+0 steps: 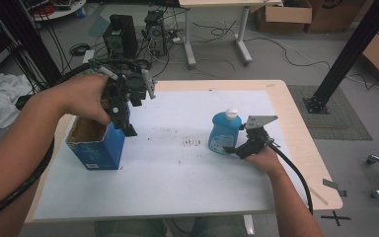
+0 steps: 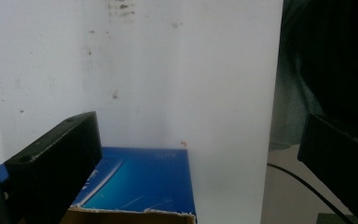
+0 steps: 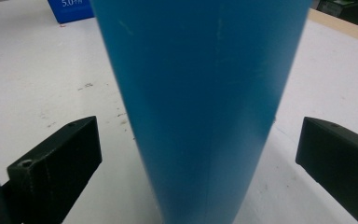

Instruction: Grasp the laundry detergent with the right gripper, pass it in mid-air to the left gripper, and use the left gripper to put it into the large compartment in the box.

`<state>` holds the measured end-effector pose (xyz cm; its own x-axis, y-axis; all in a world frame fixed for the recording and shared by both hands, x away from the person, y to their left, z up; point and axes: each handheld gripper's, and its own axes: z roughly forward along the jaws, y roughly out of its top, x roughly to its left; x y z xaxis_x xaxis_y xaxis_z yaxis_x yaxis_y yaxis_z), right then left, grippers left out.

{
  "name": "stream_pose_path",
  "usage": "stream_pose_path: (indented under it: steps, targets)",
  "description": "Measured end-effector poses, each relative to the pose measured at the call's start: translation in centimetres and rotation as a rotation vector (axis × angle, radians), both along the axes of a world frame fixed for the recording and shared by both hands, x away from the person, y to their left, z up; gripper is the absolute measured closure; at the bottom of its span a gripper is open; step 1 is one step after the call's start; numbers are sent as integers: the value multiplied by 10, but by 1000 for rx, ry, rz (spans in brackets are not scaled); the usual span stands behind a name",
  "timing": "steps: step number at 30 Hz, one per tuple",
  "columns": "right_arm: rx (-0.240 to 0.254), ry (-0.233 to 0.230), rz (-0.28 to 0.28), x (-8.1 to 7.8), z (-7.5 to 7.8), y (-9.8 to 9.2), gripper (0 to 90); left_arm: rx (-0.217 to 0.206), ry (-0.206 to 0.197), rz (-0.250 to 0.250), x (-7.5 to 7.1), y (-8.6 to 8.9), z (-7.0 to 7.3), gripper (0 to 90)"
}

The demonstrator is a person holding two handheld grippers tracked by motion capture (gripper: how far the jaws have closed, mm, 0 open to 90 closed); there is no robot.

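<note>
Right tool [image 1: 241, 146] jaws spread wide, flanking blue bottle [image 1: 223, 131] right of frame centre: upright, long axis vertical, white cap up. Left tool [image 1: 127, 126] agape over open blue box [image 1: 96, 143] at left on tabletop [image 1: 177, 187]

- High view: even, soft room light; faint shadows under the blue box [image 1: 96, 144] and blue bottle [image 1: 223, 132]; mildly grainy
- My left gripper view: white sheet [image 2: 168, 70] washed pale; right side dark; jaws soft
- My right gripper view: bottle [image 3: 200, 102] close, slightly blurred; dull sheen
</note>
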<state>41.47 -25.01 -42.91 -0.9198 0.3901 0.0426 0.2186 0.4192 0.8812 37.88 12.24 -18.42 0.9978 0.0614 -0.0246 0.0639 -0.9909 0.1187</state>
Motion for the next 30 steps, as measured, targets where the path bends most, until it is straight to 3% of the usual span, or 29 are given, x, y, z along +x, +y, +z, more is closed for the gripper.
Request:
stream_pose_path:
  steps: [13,19,21,30]
  targets:
    - [14,-22,-18,5,-11,11,21,-2,-1,7,0,2,0,1]
    - [24,-31,-24,7,-14,12,82,-2,2,10,0,3,-1,1]
    - [26,-40,-28,8,-14,12,140,4,4,10,1,3,-1,1]
    - [30,-40,-13,8,-14,13,207,2,3,15,1,6,-2,1]
